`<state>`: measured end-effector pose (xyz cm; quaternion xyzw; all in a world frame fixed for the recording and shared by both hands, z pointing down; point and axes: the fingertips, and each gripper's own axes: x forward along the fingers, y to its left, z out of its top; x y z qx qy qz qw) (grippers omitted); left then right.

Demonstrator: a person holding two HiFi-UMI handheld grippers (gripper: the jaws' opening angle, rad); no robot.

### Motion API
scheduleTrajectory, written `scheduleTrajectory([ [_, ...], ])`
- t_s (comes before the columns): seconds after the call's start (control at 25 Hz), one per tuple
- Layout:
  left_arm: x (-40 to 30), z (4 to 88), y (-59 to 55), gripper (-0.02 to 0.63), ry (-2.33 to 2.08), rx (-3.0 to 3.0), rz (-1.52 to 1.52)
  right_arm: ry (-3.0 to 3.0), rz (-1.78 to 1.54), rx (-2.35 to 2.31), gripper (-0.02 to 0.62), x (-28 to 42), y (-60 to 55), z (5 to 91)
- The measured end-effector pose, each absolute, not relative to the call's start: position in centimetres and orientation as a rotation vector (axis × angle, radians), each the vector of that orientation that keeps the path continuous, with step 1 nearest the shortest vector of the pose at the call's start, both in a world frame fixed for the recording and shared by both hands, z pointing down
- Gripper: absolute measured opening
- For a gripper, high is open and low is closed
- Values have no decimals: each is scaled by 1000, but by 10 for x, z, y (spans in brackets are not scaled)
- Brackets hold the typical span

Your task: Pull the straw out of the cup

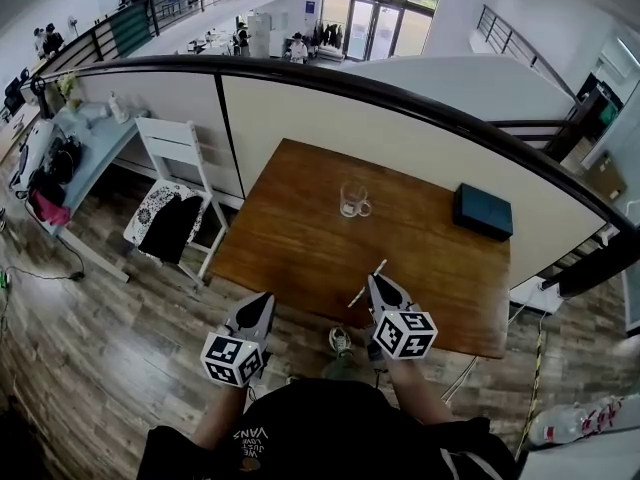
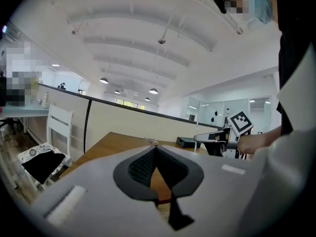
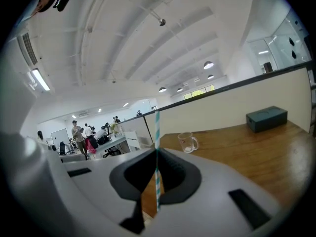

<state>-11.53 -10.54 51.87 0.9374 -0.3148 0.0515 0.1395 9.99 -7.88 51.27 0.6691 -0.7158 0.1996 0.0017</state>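
Observation:
A teal-and-white striped straw (image 1: 358,295) is out of the cup and pinched in my right gripper (image 1: 377,281), over the near edge of the wooden table (image 1: 300,238). In the right gripper view the straw (image 3: 156,127) stands upright between the shut jaws of the right gripper (image 3: 157,151). The clear glass cup (image 1: 353,200), a handled mug, stands alone at the table's far middle, and the right gripper view shows the cup (image 3: 187,142) well ahead. My left gripper (image 1: 262,300) hangs off the table's near-left corner; the left gripper (image 2: 156,148) is shut and holds nothing.
A dark teal box (image 1: 483,211) lies at the table's far right. A white chair (image 1: 175,203) with dark cloth stands left of the table. Behind the table runs a low partition wall with a dark rail (image 1: 400,93). A cluttered desk (image 1: 70,143) is at far left.

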Motion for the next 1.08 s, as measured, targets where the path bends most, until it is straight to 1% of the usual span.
scheduleTrajectory([
  [0.28,-115,522,-99,11,-906,2702,166,-2237,634,2065,23,93,-70,520],
  [1.08,-102,524,-107,11,-901,2671,166,-2261,643,2052,23,101,-86,512],
])
